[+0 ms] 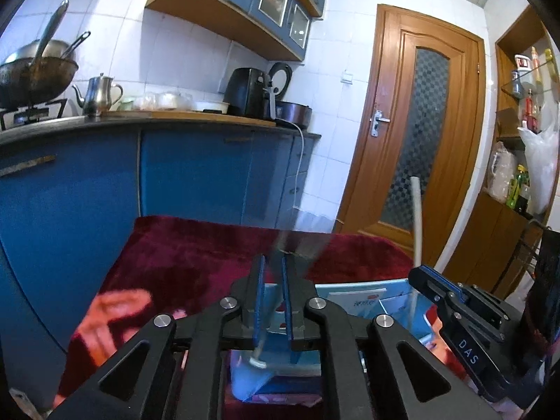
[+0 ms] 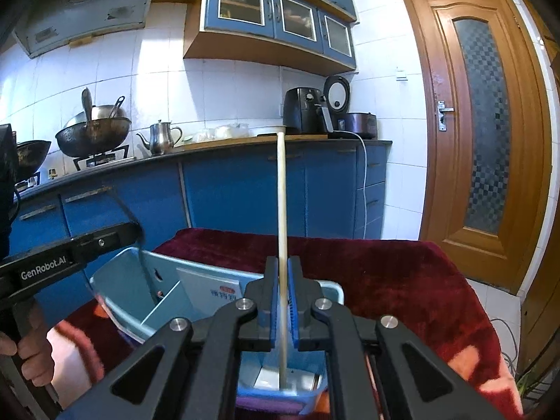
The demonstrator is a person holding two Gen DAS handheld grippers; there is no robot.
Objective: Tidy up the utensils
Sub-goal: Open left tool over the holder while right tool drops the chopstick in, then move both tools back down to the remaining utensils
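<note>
the right gripper has its two blue pads pressed close on a pale stick, one pad at each side with no gap that i can see. the stick stands nearly upright; its upper end reaches the height of the far counter and its lower end is down inside the near compartment of a light blue box. the lower part looks a little blurred.

the left gripper has its pads near together, with a narrow gap between them. a thin utensil passes through this gap, tilted and much blurred, its white lower end over the box. if the pads really press on it i cannot tell, and what kind of utensil it is i cannot tell either. in the right view this gripper is at the left, above the far left corner of the box, and a hand holds its handle.

the box has inner dividers and a printed booklet stands in it. the box rests on a dark red cloth. far behind are blue cupboards, a steel kettle and a wok on the counter, and at the right a wooden door
</note>
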